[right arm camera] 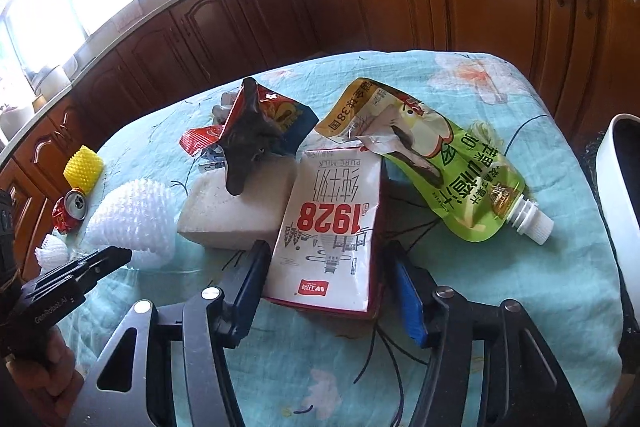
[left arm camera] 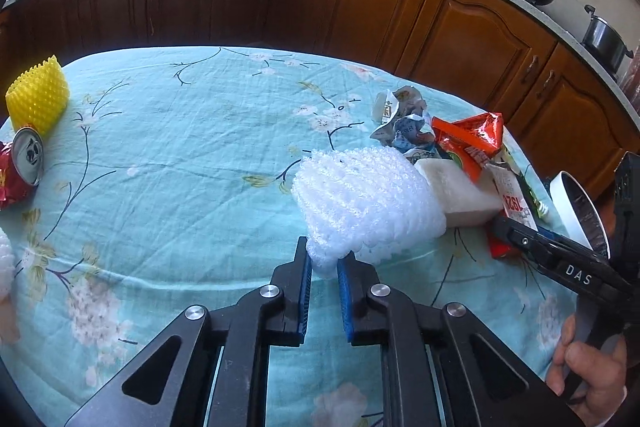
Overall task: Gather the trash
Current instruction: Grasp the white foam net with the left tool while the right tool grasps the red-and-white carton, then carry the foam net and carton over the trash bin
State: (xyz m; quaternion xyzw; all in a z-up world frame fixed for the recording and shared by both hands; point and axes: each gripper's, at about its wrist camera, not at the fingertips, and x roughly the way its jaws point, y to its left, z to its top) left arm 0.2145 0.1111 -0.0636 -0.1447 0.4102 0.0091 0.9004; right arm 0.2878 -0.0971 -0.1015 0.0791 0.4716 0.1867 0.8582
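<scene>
My left gripper (left arm camera: 324, 263) has its fingers clamped on the near edge of the white foam net (left arm camera: 368, 199); rest of the net sticks out fwd and right of the tips, low over the worktop (left arm camera: 180, 131), can't tell if it's fully lifted. Right gripper (right arm camera: 326, 291) has fingers apart, one on each side of the near end of the milk carton (right arm camera: 332, 231), not squeezing yet as far as I can see.

Key relation for the next move, imo: carton's long axis runs straight away from the right fingers, so they straddle its short width, and the right hand is clearly the nearer one. Closing should pinch the flattened sides.

Carton's left side touches the white foam block (right arm camera: 236, 207); the green juice pouch (right arm camera: 432, 163) lies across its far right corner, spout pointing right. A red snack bag (right arm camera: 256, 123) stands on the block.

Containers: white bin (right arm camera: 624, 195) at far right edge of the right wrist view, near the carton; only its wall and dark opening show, so contents unknown.

Other trash well off to the left: crushed red can (left arm camera: 24, 163) and yellow foam net (left arm camera: 38, 95), plus crumpled paper (left arm camera: 404, 119) behind the pile.
</scene>
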